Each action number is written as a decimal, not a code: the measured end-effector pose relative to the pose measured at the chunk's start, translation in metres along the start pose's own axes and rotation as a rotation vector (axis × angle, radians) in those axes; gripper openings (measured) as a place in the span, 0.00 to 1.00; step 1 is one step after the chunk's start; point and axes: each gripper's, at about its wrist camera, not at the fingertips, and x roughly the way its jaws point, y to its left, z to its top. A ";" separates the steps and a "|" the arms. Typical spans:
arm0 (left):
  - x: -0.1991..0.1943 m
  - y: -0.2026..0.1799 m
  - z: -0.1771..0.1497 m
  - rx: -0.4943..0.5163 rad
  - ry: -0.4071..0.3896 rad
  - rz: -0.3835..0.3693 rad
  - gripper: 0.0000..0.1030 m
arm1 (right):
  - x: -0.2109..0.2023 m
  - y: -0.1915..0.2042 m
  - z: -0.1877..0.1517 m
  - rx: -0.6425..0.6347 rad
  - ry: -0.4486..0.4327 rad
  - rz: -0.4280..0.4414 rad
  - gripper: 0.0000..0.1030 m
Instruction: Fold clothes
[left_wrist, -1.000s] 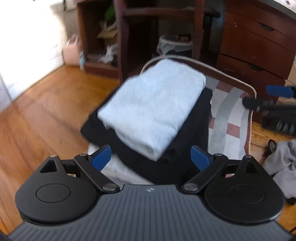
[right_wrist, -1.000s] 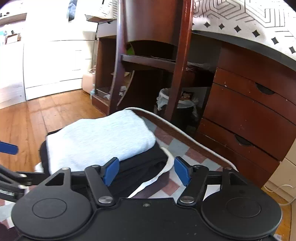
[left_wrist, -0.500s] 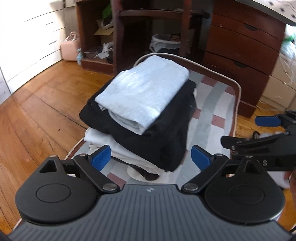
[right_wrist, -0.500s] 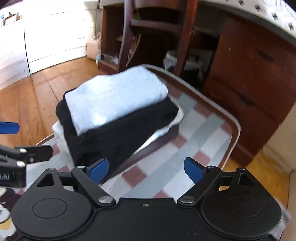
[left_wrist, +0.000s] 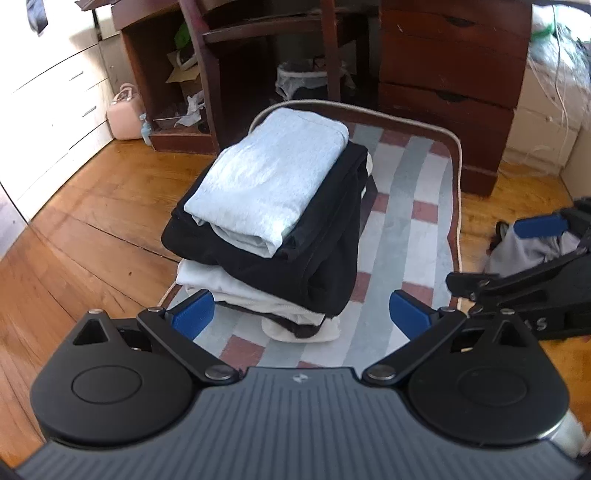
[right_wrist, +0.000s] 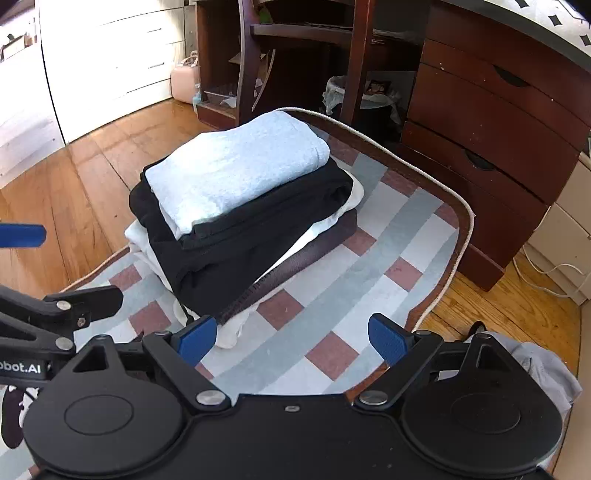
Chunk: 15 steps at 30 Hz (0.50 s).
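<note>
Grippers spread wide over folded laundry

Left gripper (left_wrist: 301, 314) has just opened fully, nothing between its jaws; right gripper (right_wrist: 293, 338) stands equally wide and empty. Beyond them a stack of folded clothes (right_wrist: 236, 206), pale blue piece (left_wrist: 271, 184) topmost, rests on the checked rug (right_wrist: 388, 266).

Top garment (left_wrist: 273, 184): pale blue soft matt knit. Black garment (left_wrist: 295, 266) under it: matt cloth. Checked rug (right_wrist: 369, 295): flat-woven, corded edge. Floor (left_wrist: 74, 240): glossy varnished wood planks. Drawers (right_wrist: 491, 122): dark satin wood
</note>
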 end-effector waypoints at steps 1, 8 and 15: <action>0.000 0.000 0.000 0.003 0.002 0.001 1.00 | -0.001 -0.001 0.000 0.002 0.003 0.009 0.89; 0.002 0.004 0.000 -0.008 0.010 0.004 1.00 | -0.002 0.001 -0.002 -0.017 0.011 0.028 0.89; 0.005 0.003 -0.002 0.002 0.004 0.020 1.00 | 0.001 0.002 -0.002 -0.029 0.002 0.008 0.89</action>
